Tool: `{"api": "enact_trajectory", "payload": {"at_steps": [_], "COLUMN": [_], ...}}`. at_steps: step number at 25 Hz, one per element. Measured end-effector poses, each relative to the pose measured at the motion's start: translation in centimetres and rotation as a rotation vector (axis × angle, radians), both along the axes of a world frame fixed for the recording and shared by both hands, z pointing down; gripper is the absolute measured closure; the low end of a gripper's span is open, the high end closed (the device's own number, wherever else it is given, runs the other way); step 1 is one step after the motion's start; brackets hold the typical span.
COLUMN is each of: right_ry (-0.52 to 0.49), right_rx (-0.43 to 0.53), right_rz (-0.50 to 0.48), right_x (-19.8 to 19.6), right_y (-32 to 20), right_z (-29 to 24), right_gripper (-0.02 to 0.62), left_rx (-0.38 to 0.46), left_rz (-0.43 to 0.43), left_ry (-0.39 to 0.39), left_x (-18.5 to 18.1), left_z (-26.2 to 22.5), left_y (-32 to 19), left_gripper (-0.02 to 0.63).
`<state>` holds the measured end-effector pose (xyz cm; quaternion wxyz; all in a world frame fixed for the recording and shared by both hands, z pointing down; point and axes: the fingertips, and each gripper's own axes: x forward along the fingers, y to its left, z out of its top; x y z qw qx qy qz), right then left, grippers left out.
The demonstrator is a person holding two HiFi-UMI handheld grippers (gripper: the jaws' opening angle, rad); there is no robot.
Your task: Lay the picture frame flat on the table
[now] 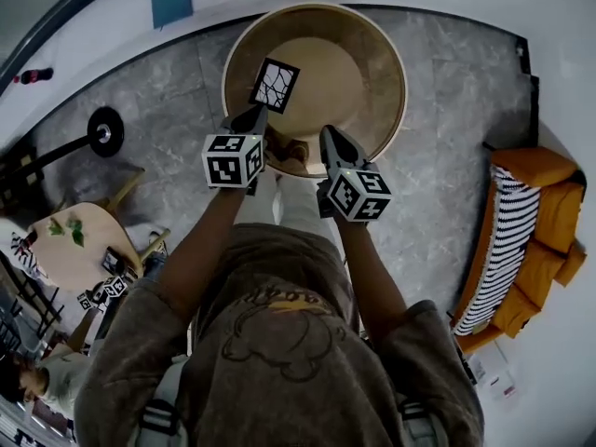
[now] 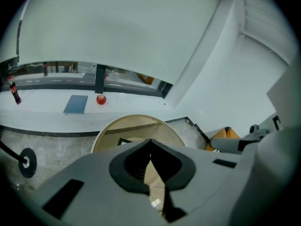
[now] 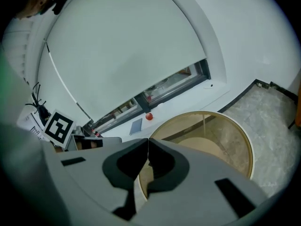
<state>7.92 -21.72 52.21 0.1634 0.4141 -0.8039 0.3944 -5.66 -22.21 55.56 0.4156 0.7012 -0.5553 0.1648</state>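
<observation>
Two grippers sit out ahead of me, past the grey sleeves (image 1: 209,250), both over the near edge of the round table (image 1: 396,73). On the left gripper (image 1: 253,117) I see the fingers pressed together at the tips, with only bare tabletop showing through the gap lower down. The right gripper (image 1: 331,136) is the same, fingers closed tip to tip with nothing between them. Just past the left tips is the frame (image 1: 275,84), black-edged with a pale picture of dark branching lines, on the table's near left part and turned cornerwise to me. I cannot tell whether the left tips touch it, nor whether it lies flat or leans. In the left gripper view only a dark corner of it peeks out beside the left finger. Around the table is grey marbled floor (image 1: 447,110), with an orange sofa (image 1: 545,203) well off to the right. Farthest out, on the white ledge (image 2: 131,102) under the window, lie a blue book (image 2: 75,104) and a red ball (image 2: 100,99) near each other, and a dark bottle (image 2: 14,91) stands far left.
</observation>
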Motion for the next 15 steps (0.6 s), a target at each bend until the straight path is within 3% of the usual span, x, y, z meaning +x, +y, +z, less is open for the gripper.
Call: {"api": "enact_trajectory", "payload": {"at_steps": [8, 15], "right_ry": [-0.060, -0.077], "right_rx": [0.129, 0.258], "right_rz": [-0.115, -0.192], "right_x": [-1.6, -1.3], "right_y": [0.9, 1.7], "right_z": [-9.3, -15.3], "right_gripper": [0.575, 0.575], "left_rx": [0.139, 0.294], "left_rz": [0.147, 0.203], "left_ry": [0.013, -0.007], "left_x": [2.8, 3.6], "left_z": [-10.8, -17.8], "left_y": [1.0, 2.1], "left_gripper": [0.588, 0.588]}}
